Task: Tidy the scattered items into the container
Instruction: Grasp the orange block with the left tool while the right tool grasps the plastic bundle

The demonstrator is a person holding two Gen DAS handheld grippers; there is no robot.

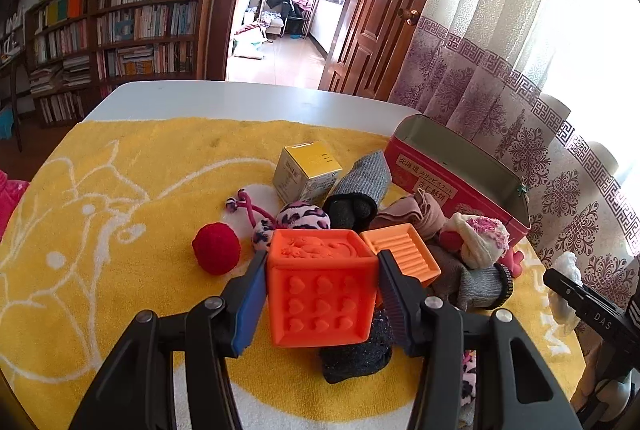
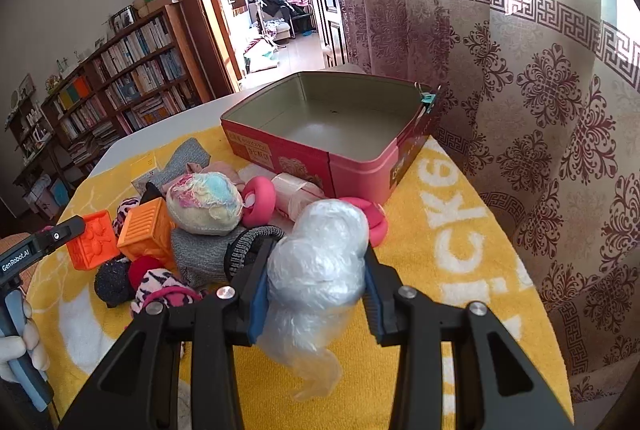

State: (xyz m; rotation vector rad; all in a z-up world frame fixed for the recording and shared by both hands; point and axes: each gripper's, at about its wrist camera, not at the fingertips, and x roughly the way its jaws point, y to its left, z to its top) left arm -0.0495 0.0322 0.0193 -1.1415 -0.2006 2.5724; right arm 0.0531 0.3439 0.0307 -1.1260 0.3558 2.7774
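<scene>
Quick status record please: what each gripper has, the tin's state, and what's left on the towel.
left gripper: shut on orange cube
right gripper: shut on plastic wrap wad
red tin: open, nothing inside
left on yellow towel: second orange cube, red ball, socks, pink rings, small yellow box

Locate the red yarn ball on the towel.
In the left wrist view, the red yarn ball lies on the yellow towel, left of the gripped orange cube.
</scene>
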